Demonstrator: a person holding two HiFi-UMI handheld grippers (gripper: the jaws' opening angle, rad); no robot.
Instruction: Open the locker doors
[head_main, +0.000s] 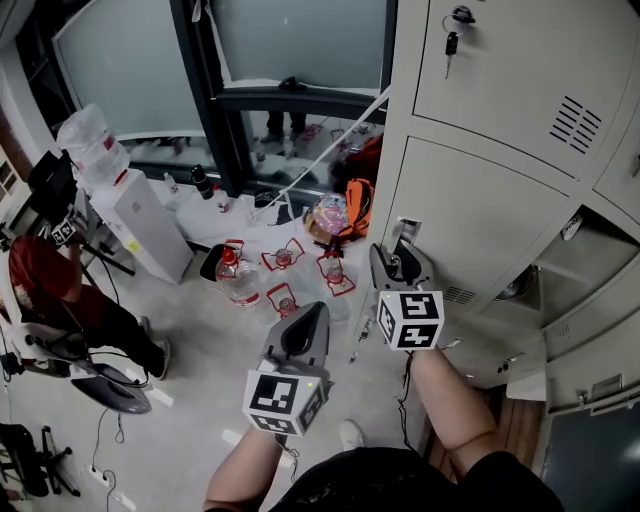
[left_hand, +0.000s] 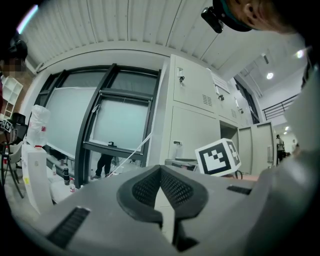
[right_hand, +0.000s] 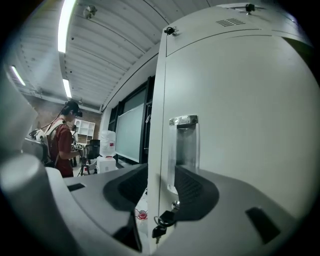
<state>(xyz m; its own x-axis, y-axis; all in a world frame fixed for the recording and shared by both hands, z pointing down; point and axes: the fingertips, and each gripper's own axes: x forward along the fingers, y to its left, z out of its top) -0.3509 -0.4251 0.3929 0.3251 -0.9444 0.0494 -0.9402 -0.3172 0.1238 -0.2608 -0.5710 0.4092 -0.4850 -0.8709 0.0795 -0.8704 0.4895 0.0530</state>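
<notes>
- At the right of the head view stands the bank of lockers. In the near column I count two shut doors, an upper door (head_main: 500, 70) and the middle door (head_main: 480, 215) below it. Further right, one compartment (head_main: 585, 255) stands open.
- One key (head_main: 452, 42) hangs from the upper door's lock. The right tongs (head_main: 398, 255) sit at the middle door's left edge, just beside its pull handle (head_main: 405, 230). The left tongs (head_main: 312, 315) hang lower centre, well apart from the lockers.
- In the left gripper view, the left tongs are pinched together at the tips with nothing between them. The lockers fill the frame's right half.
- In the right gripper view, the right tongs stand fairly wide. The door's free edge and handle run up between the two pads. I see daylight beside the left pad, so I judge this no firm grip yet.
- One small key bunch (right_hand: 162, 222) dangles below the handle.
- I expect thin painted steel here: stiff, light on its hinges and slick under the pads. The handle by the free edge looks the best hold, clear of the keys.
</notes>
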